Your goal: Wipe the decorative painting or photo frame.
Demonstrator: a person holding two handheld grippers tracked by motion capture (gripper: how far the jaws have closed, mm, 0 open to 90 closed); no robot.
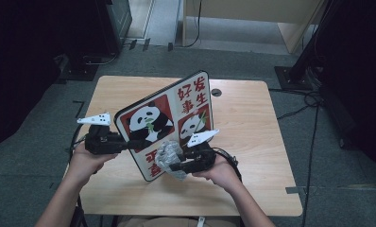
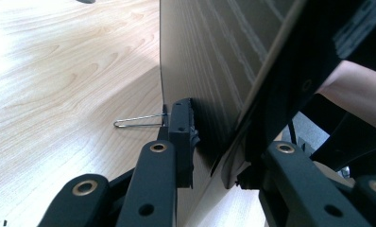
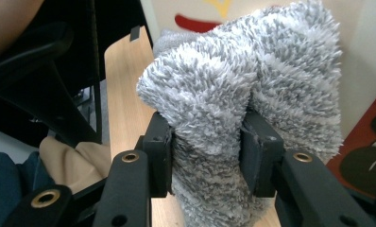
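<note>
Now my left gripper (image 1: 129,143) clamps the tilted panda-printed board (image 1: 165,120); my right gripper (image 1: 174,165), pinching the fluffy grey cloth (image 1: 169,156), should wipe gently, evenly.

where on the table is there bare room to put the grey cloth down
Free: bare wood between the upright panda-print board and the wooden table's right edge, and the far left corner behind it. Crowded: the near middle, where both grippers, the board and fluffy grey cloth meet.

- Wooden table (image 1: 252,142), light grain, with a small round hole (image 1: 216,92) near its far edge.
- Black cables (image 1: 313,123) trail across the grey floor (image 1: 44,142) at right.
- Pale wooden furniture (image 1: 271,19) stands far back.
</note>
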